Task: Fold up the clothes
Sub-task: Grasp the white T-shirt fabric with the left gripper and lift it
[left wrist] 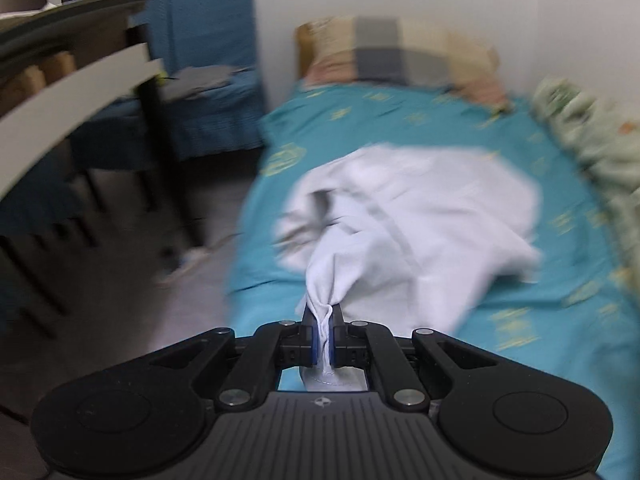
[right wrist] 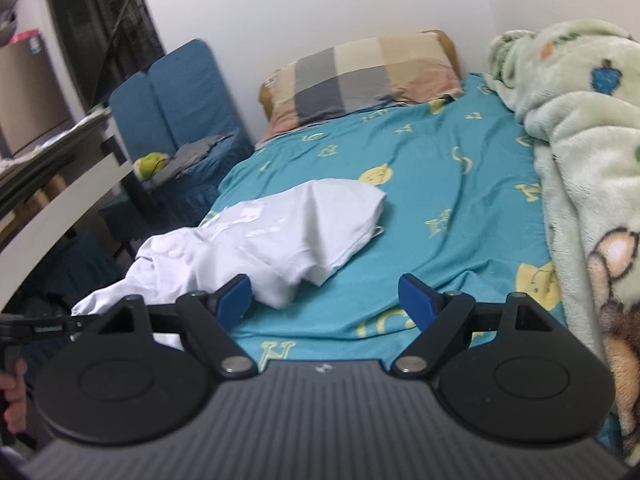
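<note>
Pinching a bunched corner of the white garment, the left hand-held gripper has its blue pads pressed together on the cloth, which rises in a twisted cone from the jaws toward 12 o'clock.
Right hand-held gripper: jaws spread wide, nothing between them, poised over the teal bedsheet; its left pad sits just beside the garment's near edge.
White garment: crumpled heap on the bed, at 11 o'clock from the right hand-held gripper, its left part trailing off the bed edge.
Checked pillow: at the head of the bed, 12 o'clock.
Pale green fleece blanket: along the bed's side, 2 o'clock.
Blue chair: beside the bed, 10 o'clock, grey cloth on its seat.
</note>
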